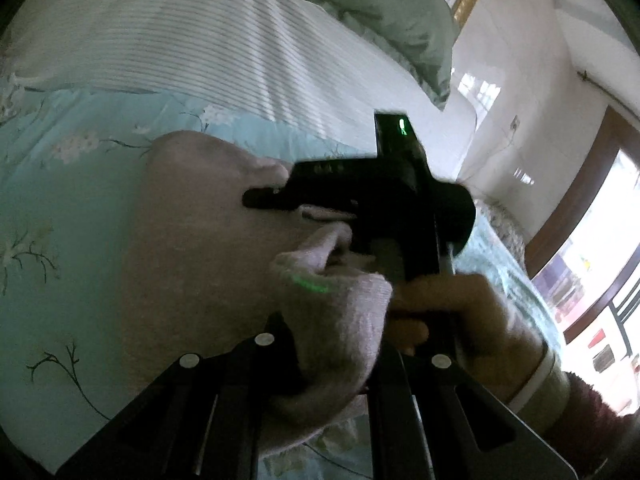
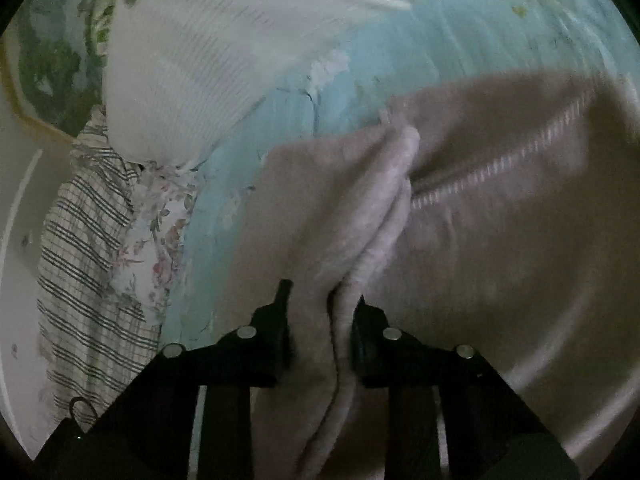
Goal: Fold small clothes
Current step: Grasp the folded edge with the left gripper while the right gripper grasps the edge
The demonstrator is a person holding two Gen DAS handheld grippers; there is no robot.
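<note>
Right wrist view: right hand-held gripper (image 2: 320, 344) pinches a raised fold of the pink garment (image 2: 480, 240) on the bed (image 2: 280, 92). Left hand-held gripper (image 1: 320, 360) is clamped on its near edge. Folding appears under way, unfinished.

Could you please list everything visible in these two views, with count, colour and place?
Pinkish-beige knitted garment: one, lying on the bed, a fold bunched between both tongs.
Light blue floral bedsheet: one, under the garment.
White ribbed blanket: one, beyond the garment.
Pale green pillow: one, at the head of the bed.
Checked black-and-white cloth: one, at the bed's edge.
Left tongs: black, shut on the garment.
Right tongs: black, a fold of the garment between them.
Hand: one, holding the right tongs.
</note>
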